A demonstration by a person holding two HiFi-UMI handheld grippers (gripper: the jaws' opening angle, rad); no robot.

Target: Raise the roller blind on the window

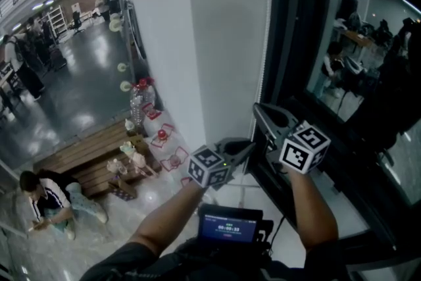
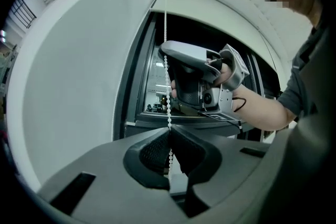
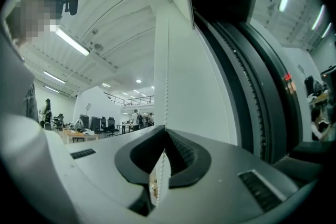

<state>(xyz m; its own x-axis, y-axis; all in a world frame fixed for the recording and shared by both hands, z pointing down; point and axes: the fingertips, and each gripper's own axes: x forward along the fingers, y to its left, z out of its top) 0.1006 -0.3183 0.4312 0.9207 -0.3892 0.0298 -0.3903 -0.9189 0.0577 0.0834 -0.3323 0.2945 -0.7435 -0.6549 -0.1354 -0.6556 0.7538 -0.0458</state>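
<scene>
A white bead chain (image 1: pixel 269 23) hangs along the edge between the white pillar and the dark window (image 1: pixel 355 62). In the head view, my left gripper (image 1: pixel 253 143) reaches to the chain from below, and my right gripper (image 1: pixel 258 108) sits just above it on the same chain. In the left gripper view the chain (image 2: pixel 167 86) runs down into the closed jaws of my left gripper (image 2: pixel 169 131), with the right gripper (image 2: pixel 197 78) above and beyond. The right gripper view shows the chain (image 3: pixel 166 76) entering my right gripper (image 3: pixel 165 132), whose tips meet on it. The blind itself is not clearly in view.
The white pillar (image 1: pixel 197 43) stands left of the window frame. A wooden bench (image 1: pixel 85 154) with bottles and small items lies lower left, and a person (image 1: pixel 49 197) sits on the floor beside it. A small screen (image 1: pixel 229 227) hangs at my chest.
</scene>
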